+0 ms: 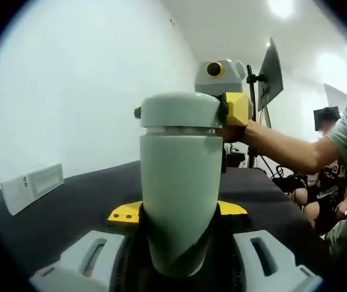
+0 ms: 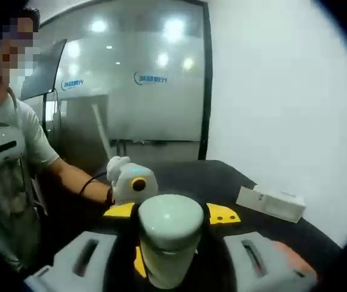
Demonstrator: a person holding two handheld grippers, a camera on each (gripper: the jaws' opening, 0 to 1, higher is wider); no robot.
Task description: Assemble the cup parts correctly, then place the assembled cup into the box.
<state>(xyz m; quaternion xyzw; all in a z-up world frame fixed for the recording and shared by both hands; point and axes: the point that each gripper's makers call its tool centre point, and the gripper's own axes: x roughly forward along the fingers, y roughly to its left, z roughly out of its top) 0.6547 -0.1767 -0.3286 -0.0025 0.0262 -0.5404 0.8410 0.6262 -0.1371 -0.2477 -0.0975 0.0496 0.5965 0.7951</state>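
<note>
A: Item: cup [image 1: 181, 194], pale green, smooth, rigid; body gripped by left hand-held gripper [image 1: 179, 258] above the black counter [image 1: 70, 201].

B: Lid [image 1: 181, 111] gripped at its rim by right hand-held gripper [image 2: 168, 258]. Probably light, slippery. Grip the straight wall, not the taper.

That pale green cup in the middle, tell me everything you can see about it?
The cup is a smooth, matte, pale grey-green tumbler, probably plastic or coated metal, tapering toward its base. A rounded lid of the same colour sits on top, with a light band showing at the seam. It stands upright, above a dark table. The left gripper holds its lower body, while the right gripper clasps the lid.
</note>
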